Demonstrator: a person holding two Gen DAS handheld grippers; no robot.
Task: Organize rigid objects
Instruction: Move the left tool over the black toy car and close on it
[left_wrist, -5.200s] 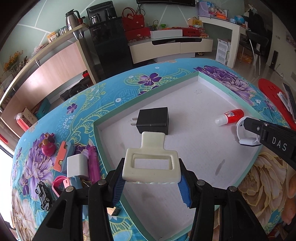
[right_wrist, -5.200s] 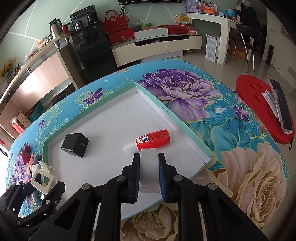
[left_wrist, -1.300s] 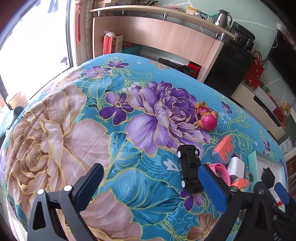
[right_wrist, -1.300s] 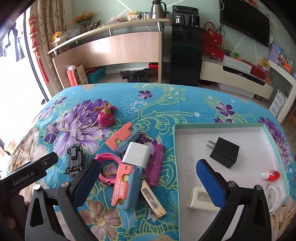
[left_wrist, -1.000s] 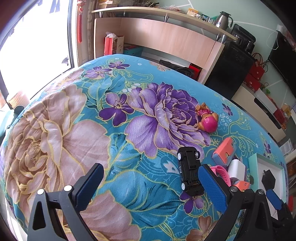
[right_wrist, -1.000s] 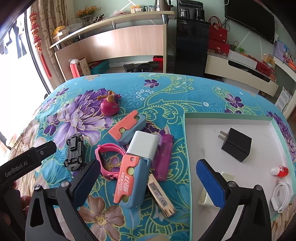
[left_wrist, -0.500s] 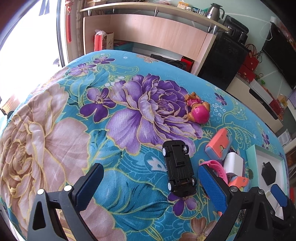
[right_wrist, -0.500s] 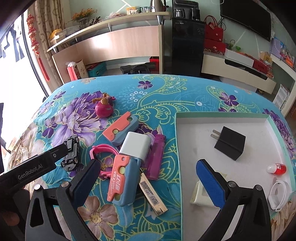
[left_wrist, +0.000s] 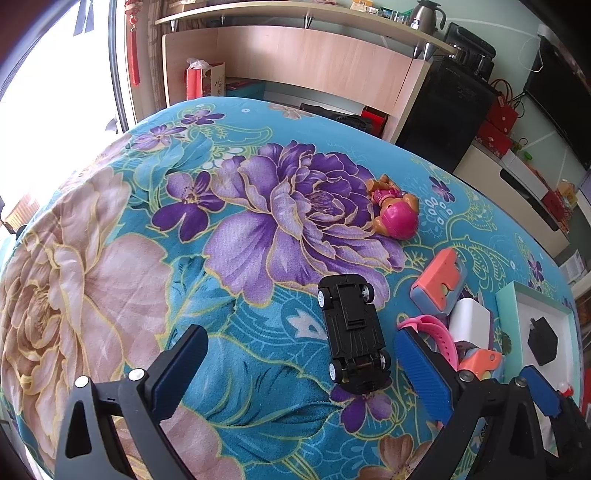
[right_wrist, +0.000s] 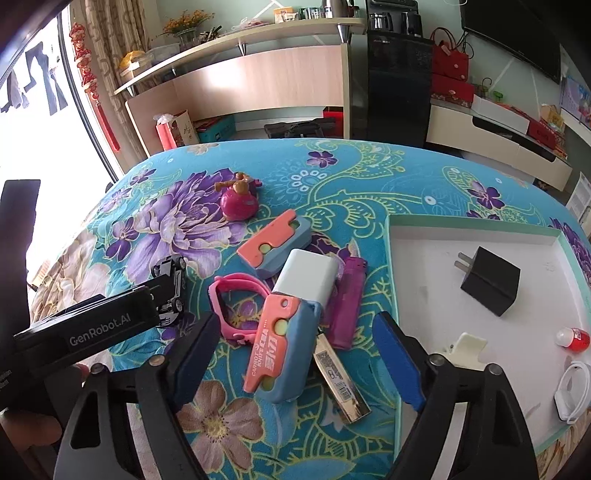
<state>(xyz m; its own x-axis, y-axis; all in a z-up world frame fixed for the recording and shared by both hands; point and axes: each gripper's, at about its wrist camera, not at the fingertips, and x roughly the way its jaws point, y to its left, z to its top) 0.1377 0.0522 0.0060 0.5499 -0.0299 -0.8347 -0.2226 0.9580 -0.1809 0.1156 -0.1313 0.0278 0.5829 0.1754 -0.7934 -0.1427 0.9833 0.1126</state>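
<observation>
My tray (right_wrist: 476, 220) already holds 4 things: a black plug (right_wrist: 489, 282), a cream clip (right_wrist: 468, 349), a red-capped bottle (right_wrist: 574, 338) and a white ring piece (right_wrist: 571, 389). Left on the worktop (left_wrist: 110, 277) are the toy car (left_wrist: 352, 334), doll, 2 carrot knives, charger, lighter and band. My left tongs (left_wrist: 301, 369) gape empty beside the car; my right tongs (right_wrist: 295, 358) are closing around a carrot knife (right_wrist: 282, 350), not yet touching.

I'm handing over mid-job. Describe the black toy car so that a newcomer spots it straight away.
Start at the white tray on the floral tablecloth, then look past the heap of pink and blue items beside it. The black toy car lies alone on the cloth, upside down with its wheels up, between the open jaws of the left gripper. It is the only all-black thing outside the tray.
</observation>
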